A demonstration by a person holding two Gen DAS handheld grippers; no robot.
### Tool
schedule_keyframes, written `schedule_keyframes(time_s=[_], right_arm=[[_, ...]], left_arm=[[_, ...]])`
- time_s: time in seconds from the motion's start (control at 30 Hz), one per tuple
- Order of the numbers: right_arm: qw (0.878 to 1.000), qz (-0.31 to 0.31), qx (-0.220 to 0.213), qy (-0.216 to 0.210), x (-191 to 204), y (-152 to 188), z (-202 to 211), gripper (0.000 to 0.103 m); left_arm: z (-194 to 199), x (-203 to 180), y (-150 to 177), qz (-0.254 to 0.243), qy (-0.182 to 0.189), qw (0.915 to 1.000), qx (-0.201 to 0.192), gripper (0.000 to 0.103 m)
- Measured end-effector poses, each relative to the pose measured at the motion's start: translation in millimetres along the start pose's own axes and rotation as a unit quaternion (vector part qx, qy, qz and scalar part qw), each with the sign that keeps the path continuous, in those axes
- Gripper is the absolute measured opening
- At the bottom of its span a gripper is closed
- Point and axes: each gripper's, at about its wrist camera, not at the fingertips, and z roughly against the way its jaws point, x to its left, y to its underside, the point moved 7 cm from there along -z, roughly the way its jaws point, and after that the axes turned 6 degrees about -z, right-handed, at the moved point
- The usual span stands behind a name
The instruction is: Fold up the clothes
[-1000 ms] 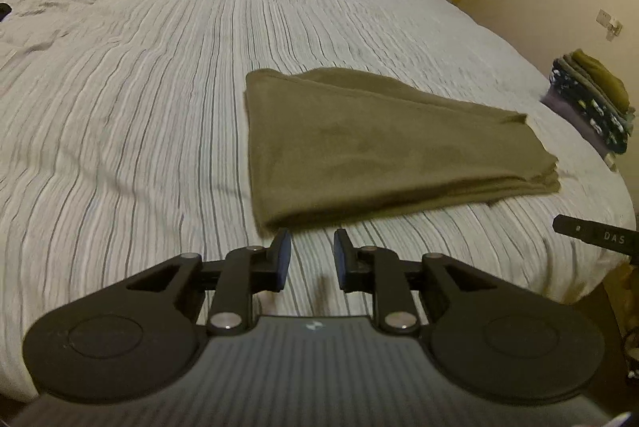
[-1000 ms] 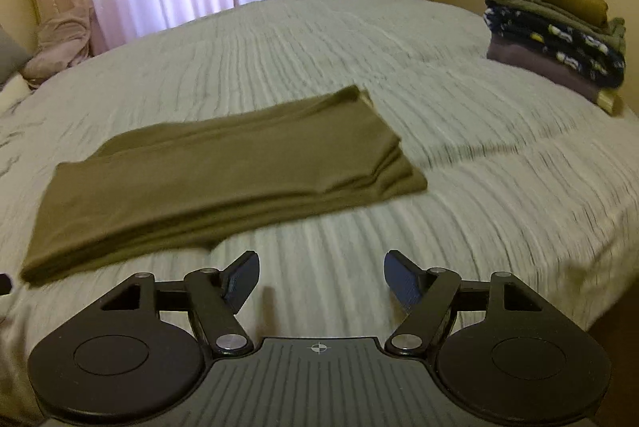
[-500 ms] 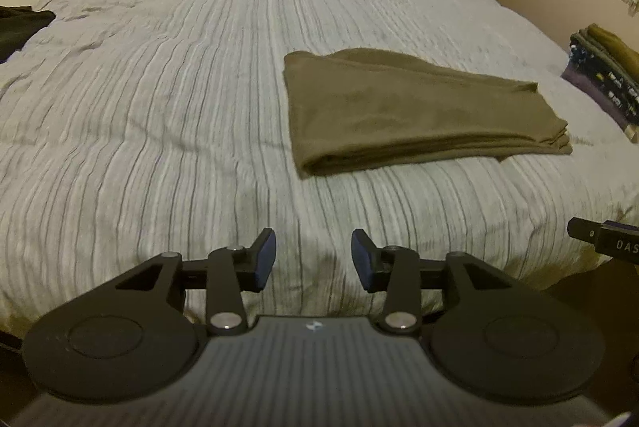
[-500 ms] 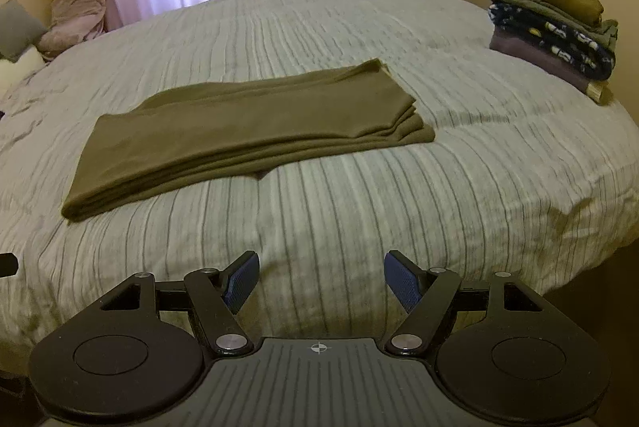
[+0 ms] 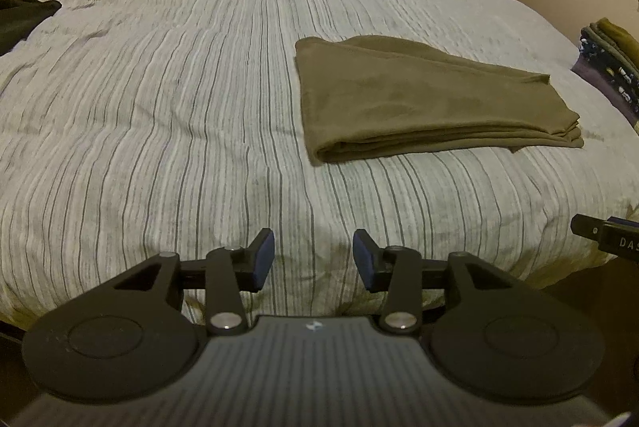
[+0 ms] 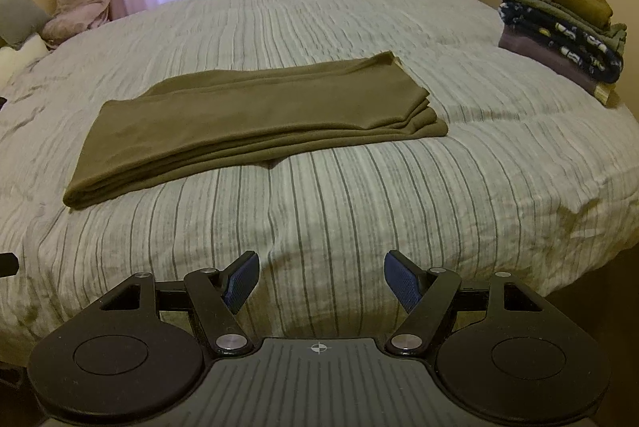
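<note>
An olive-brown garment [image 5: 423, 103] lies folded into a long flat band on the striped bed cover [image 5: 179, 99]. It also shows in the right wrist view [image 6: 255, 123], ahead and left of centre. My left gripper [image 5: 313, 261] is open and empty at the bed's near edge, well short of the garment. My right gripper [image 6: 319, 281] is open wider, empty, also back at the near edge. A tip of the right gripper [image 5: 607, 237] shows at the right of the left wrist view.
A stack of folded clothes [image 6: 567, 31] sits at the bed's far right edge. Pillows and a pink bundle [image 6: 80, 11] lie at the head by the curtains. A dark garment [image 5: 20, 19] lies at the far left. The bed edge drops off just before both grippers.
Both grippers have drawn back from the garment to the bed's near edge. The left jaws have opened wider. The garment has not moved.
</note>
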Motion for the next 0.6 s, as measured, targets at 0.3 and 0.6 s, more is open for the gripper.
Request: schedule_keyframes(time_s=[0.3,0.6], right_arm=[[1.0,0.005,0.009,-0.001,3,-5,-12,0.073],[1.0,0.008,0.003,-0.006,4,-14,-16,0.073]], left_arm=[[-14,1,-3,0.006,0.01,0.9999,0.007,0.039],[-19,5,-7,0.015,0.018,0.9997,0.002,0.039]])
